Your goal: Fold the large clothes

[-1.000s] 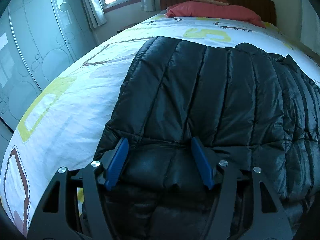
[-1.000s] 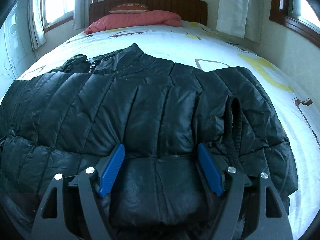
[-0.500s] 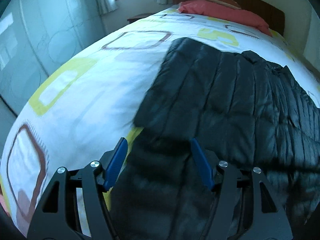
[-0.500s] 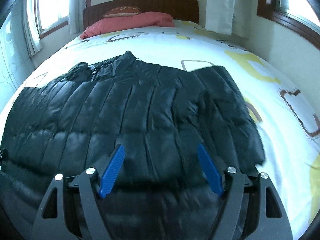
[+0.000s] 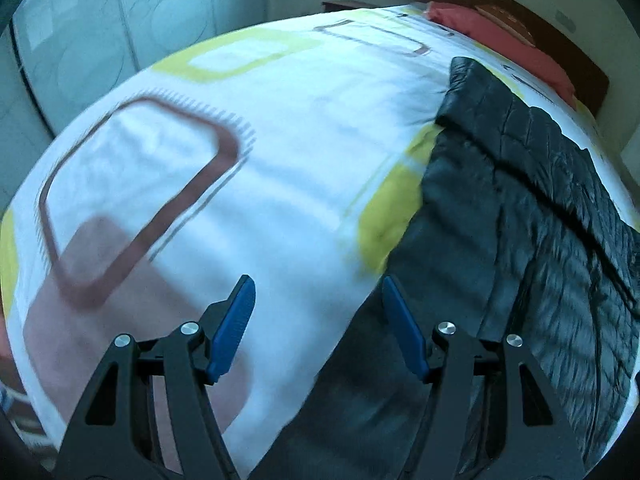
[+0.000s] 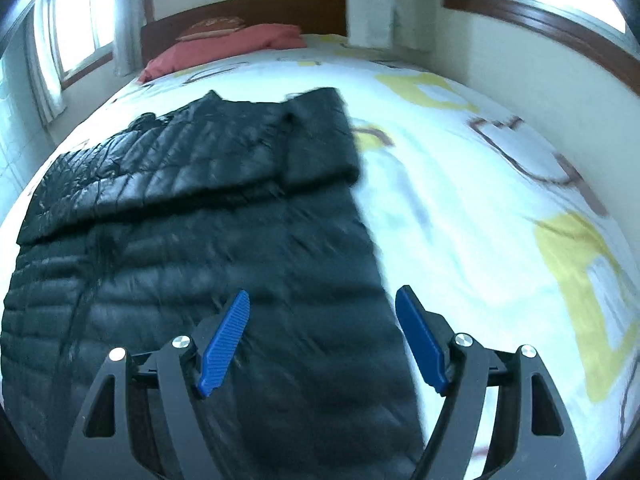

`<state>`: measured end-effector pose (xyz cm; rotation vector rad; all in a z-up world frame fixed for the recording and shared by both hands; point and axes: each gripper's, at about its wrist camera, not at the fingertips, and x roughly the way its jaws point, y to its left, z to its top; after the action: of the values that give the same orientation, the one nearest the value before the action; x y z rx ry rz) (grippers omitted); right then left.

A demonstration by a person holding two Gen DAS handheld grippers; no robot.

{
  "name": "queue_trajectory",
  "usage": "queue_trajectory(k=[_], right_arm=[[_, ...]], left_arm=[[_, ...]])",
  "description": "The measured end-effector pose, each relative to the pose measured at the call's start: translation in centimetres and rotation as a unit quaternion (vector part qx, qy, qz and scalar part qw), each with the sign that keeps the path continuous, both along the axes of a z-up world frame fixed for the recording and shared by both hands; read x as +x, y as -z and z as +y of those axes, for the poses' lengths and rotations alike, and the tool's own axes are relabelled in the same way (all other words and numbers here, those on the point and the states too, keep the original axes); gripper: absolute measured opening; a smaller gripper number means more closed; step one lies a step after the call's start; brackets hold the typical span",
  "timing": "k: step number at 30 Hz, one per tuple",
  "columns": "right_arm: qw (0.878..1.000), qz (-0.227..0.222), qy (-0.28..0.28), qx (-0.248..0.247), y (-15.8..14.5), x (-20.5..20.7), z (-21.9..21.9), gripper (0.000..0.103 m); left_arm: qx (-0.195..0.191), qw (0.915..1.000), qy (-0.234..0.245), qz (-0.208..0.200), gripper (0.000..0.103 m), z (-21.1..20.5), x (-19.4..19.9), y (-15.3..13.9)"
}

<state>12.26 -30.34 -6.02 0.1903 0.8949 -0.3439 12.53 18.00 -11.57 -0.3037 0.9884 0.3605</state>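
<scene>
My left gripper point(image 5: 316, 320) hangs over the sheet point(image 5: 280, 168), jaws apart, nothing between the blue pads point(image 5: 234, 330). The jacket point(image 5: 532, 240) lies on the bed from about 1 to 5 o'clock of that view; its near edge runs past the right pad and down toward 6 o'clock, close beside it, but through the blur I cannot tell whether they touch. A brown rounded square on the sheet sits at 9 o'clock, a yellow-green one at 11, and another yellow patch shows just left of the jacket's edge. The red pillow point(image 5: 500, 36) is at 1 o'clock by the headboard.

My right gripper point(image 6: 322, 336) is also spread, holding nothing. In its view the jacket point(image 6: 208, 216) fills the area from 8 to 12 o'clock and runs down under the left pad point(image 6: 224, 344); its right edge passes between the pads, so the right pad sits over white sheet point(image 6: 460, 200). The far part of the jacket lies as a folded layer on top, with a sleeve end at about 12 o'clock. The pillow point(image 6: 228, 46) rests at 11 o'clock against the headboard point(image 6: 280, 8).
</scene>
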Motion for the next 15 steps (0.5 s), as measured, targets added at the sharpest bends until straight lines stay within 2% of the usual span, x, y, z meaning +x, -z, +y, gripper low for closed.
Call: queue_trajectory(k=[6, 10, 15], right_arm=[[0.999, 0.007, 0.03, 0.024, 0.8, -7.0, -2.7, 0.074], [0.998, 0.02, 0.045, 0.047, 2.0, -10.7, -3.7, 0.074], [0.992, 0.019, 0.058, 0.109, 3.0, -14.1, -4.2, 0.074]], left_arm=[[-0.051, 0.9985, -0.012, 0.012, 0.066, 1.1, -5.6, 1.2], [-0.065, 0.9978, -0.008, 0.007, 0.066, 1.0, -8.4, 1.2], [-0.109, 0.994, -0.009, 0.004, 0.066, 0.9, -12.0, 1.2]])
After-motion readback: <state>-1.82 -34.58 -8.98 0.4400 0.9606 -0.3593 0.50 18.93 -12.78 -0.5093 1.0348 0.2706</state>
